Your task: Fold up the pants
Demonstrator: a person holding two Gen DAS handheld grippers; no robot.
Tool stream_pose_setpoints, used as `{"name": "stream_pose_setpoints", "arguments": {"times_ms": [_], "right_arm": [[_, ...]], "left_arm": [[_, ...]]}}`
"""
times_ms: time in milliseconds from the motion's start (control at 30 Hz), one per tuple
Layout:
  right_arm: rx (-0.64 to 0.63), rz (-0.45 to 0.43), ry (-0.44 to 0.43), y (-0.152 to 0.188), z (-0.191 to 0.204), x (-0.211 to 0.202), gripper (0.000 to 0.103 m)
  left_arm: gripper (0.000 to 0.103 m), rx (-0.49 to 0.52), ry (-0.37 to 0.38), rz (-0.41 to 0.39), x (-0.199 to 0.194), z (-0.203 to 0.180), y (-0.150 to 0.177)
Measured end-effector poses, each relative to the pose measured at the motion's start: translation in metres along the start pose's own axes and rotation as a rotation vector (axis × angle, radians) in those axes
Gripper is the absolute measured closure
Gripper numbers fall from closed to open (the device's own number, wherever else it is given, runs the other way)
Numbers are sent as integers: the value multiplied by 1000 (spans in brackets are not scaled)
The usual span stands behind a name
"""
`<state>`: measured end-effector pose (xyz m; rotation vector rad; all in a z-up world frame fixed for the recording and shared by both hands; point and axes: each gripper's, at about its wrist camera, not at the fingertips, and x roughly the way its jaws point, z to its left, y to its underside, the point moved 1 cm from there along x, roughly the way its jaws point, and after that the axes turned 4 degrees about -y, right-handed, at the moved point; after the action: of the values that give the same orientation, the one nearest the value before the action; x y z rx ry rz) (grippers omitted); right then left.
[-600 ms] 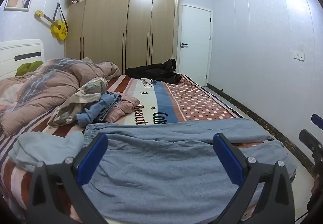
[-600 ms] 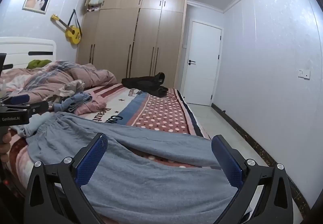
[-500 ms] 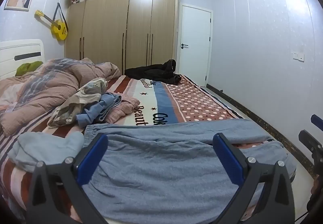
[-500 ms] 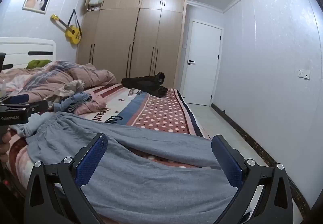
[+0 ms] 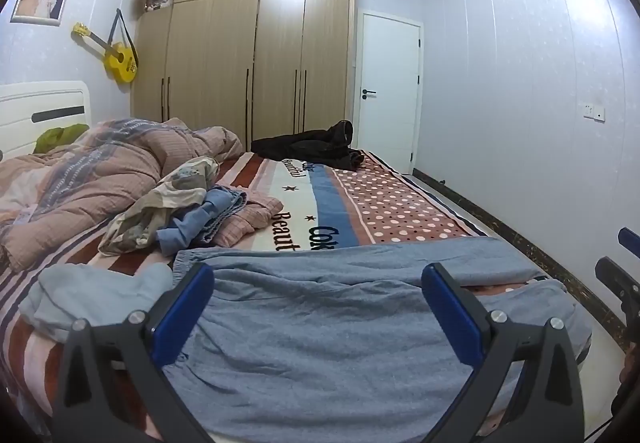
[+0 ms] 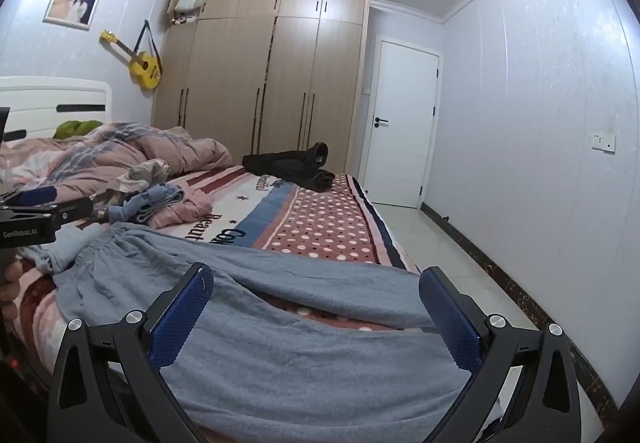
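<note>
Pants: grey-blue, laid flat across the near end of the bed, waistband toward the left side, legs running to the right edge; no fold is seen yet.
Legs: a gap with the bedcover showing is seen between the two legs in the right wrist view; they are not aligned.
Left hand-held gripper: held above the waist area, fingers spread wide, nothing gripped.
Right hand-held gripper: held above the legs, fingers spread wide, nothing gripped.
Risk, single layer: if only the top layer is pinched, the fabric is judged likely to separate and the fold to come out skewed.
Risk, stray cloth: a pale blue garment lies touching or just beside the waistband; it could be caught up with the pants.
Risk, bed edge: the leg ends lie close to the right edge; they could slide off to the floor when lifted.
Risk, clutter: a heap of clothes lies just beyond the pants, so room for a far-side fold is limited.
</note>
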<state>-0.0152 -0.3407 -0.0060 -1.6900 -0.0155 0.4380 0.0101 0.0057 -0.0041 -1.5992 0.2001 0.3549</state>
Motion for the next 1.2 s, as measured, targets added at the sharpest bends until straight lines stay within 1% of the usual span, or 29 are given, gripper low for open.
{"name": "stream_pose_setpoints", "arguments": {"times_ms": [200, 533, 667, 1200], "right_arm": [[2, 4, 2, 1, 5, 1, 0], [16, 15, -1, 9, -2, 2, 0], [15, 15, 1, 8, -1, 2, 0], [25, 22, 8, 12, -2, 1, 0]], "left_arm": [[1, 8, -7, -6, -1, 1, 0], [1, 11, -20, -5, 0, 0, 2], [1, -1, -12, 1, 1, 2, 2], [1, 1, -26, -4, 0, 4, 3]]}}
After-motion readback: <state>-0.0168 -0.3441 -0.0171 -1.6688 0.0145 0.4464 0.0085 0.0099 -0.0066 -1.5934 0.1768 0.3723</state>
